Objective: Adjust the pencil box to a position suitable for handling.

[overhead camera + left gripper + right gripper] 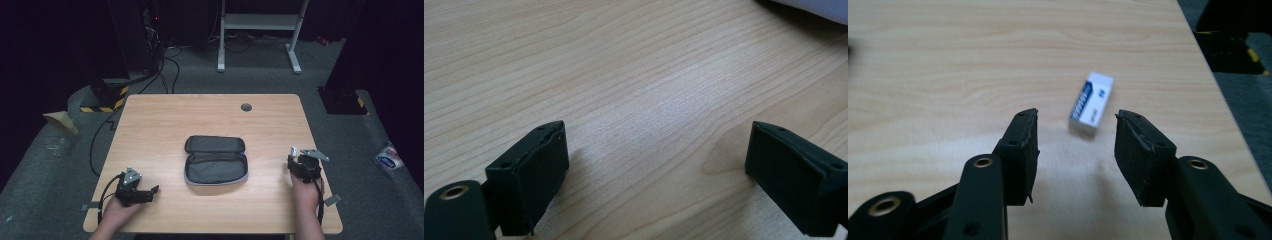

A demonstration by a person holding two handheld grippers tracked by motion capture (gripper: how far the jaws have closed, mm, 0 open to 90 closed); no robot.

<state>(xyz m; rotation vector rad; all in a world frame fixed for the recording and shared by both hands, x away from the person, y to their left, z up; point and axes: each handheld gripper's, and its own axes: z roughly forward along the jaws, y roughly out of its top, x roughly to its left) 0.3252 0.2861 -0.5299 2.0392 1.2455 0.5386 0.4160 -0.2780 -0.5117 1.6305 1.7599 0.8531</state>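
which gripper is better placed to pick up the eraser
Right. The eraser lies just ahead of the open right gripper; the left gripper sits across the table, beyond the case.

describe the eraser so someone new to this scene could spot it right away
On the wooden table, go to the right side, past the open grey pencil case at the centre. The eraser lies flat just beyond the open right gripper. It is a small white block in a blue-and-white sleeve, the only light-coloured thing there.

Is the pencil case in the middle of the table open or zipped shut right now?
Open. In the high view the pencil case lies unzipped and spread flat on the table, its grey lining showing; nothing visible inside it.
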